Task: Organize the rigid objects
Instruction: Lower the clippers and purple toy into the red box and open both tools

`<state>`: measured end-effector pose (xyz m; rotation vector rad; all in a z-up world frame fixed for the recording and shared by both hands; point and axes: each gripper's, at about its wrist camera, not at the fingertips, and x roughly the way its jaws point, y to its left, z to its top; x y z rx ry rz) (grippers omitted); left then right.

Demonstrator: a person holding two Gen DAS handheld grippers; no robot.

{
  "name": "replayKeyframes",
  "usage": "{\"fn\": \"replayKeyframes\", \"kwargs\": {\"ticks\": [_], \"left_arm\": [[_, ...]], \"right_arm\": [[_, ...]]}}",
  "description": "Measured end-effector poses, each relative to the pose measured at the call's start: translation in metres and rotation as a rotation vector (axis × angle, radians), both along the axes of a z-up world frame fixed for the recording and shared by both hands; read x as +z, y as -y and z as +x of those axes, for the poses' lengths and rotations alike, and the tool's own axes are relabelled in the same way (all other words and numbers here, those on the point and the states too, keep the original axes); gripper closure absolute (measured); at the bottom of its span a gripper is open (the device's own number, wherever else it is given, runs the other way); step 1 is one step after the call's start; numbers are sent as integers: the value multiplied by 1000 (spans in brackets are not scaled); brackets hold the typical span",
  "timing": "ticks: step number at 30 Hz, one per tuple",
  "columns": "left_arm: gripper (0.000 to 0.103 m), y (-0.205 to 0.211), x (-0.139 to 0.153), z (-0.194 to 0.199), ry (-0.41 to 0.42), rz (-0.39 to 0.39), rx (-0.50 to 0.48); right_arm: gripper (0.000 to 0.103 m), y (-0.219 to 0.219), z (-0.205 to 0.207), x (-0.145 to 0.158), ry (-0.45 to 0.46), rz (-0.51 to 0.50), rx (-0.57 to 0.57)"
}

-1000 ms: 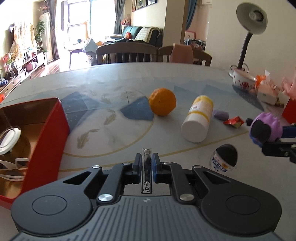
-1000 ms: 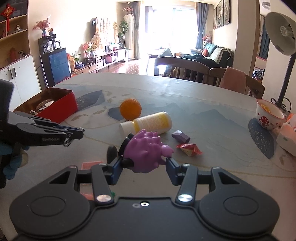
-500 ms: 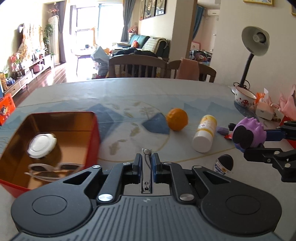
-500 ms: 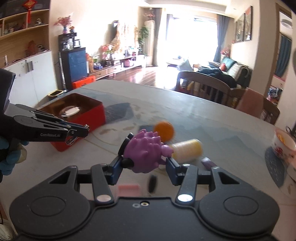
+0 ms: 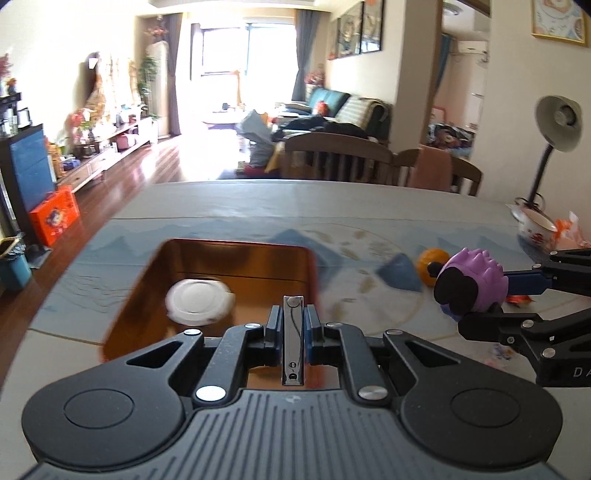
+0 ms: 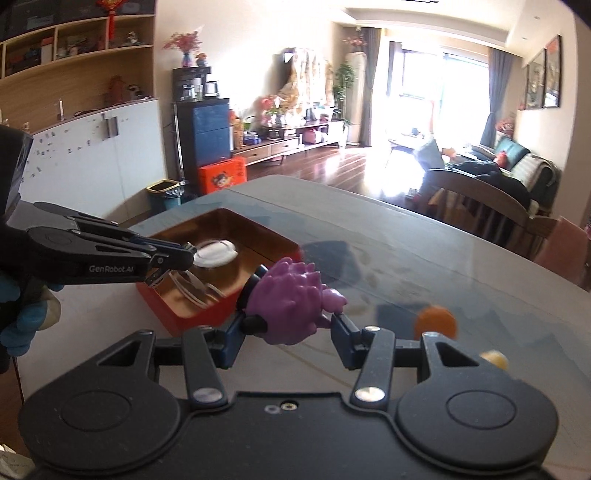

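A home: open living/dining rm w/ a big dining table point(image 5: 229, 206) and wooden chairs point(image 5: 338, 157) at its far edge. Beyond: sofa point(image 5: 334, 103), low TV cabinet point(image 6: 284, 144) w/ flowers & knick-knacks, wood floor point(image 6: 332, 166), curtained balcony windows point(image 5: 236, 48). Framed pics point(image 5: 360, 31) on the wall, built-in shelves point(image 6: 70, 44) w/ ornaments, desk lamp point(image 5: 556, 129) and a patterned bowl point(image 5: 535, 225) on the table.

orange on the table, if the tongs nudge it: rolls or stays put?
Likely rolls: the orange looks round and sits loose on the smooth, glossy table, with nothing visibly touching it. It probably holds its shape under a light squeeze, though its curved skin could slip from flat pads. Blur hides any flat spot that would steady it.
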<state>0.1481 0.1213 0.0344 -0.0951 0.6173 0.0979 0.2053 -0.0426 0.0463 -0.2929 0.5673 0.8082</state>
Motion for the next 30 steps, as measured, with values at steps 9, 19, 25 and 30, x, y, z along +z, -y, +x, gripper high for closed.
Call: {"fn": "replayKeyframes", "kwargs": {"ticks": [9, 19, 25, 30], "left_arm": [[92, -54, -7, 3, -22, 19, 116], [92, -84, -26, 32, -108, 53, 143], [92, -80, -40, 49, -145, 97, 126], [92, -81, -54, 59, -198, 94, 135]], "right_arm": [[54, -70, 10, -7, 5, -36, 61], [54, -130, 30, -32, 5, -132, 55], [54, -145, 44, -48, -6, -179, 23], [54, -153, 46, -57, -15, -208, 33]]}}
